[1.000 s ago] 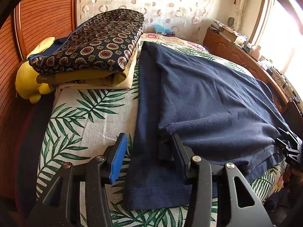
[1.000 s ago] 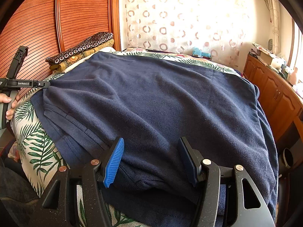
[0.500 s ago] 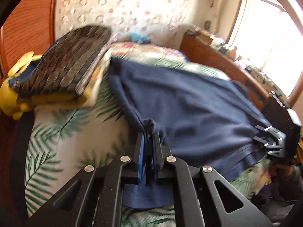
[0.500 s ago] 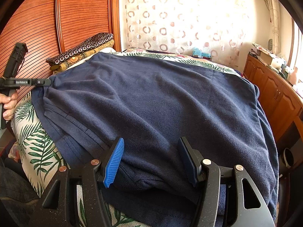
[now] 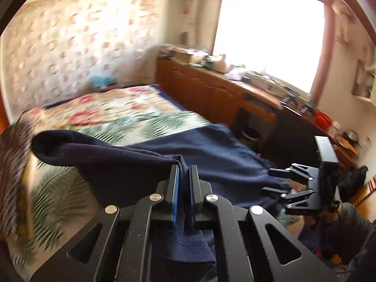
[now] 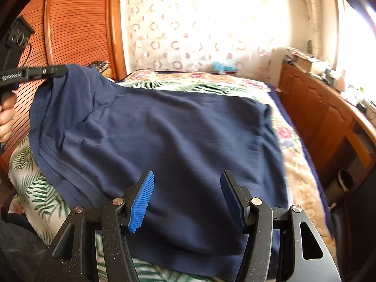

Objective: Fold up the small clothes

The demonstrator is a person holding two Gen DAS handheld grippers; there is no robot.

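Note:
A navy blue garment (image 6: 169, 136) lies spread over the bed. My left gripper (image 5: 184, 171) is shut on the garment's left edge (image 5: 131, 162) and holds it lifted above the bed; it also shows in the right wrist view (image 6: 63, 70) at the raised corner. My right gripper (image 6: 186, 183) is open, its fingers standing over the garment's near edge with cloth between them. It also shows in the left wrist view (image 5: 270, 181), open at the garment's far side.
The bed (image 6: 303, 188) has a palm-leaf and floral cover. A folded patterned pile (image 5: 11, 171) lies at the left. A wooden headboard (image 6: 77, 30) stands behind. A wooden cabinet (image 6: 329, 117) with clutter runs along the right, with a bin (image 6: 343, 183) beside it.
My left gripper closed on the garment's left edge and lifted it up and toward the right. The right gripper has stayed open at the near edge.

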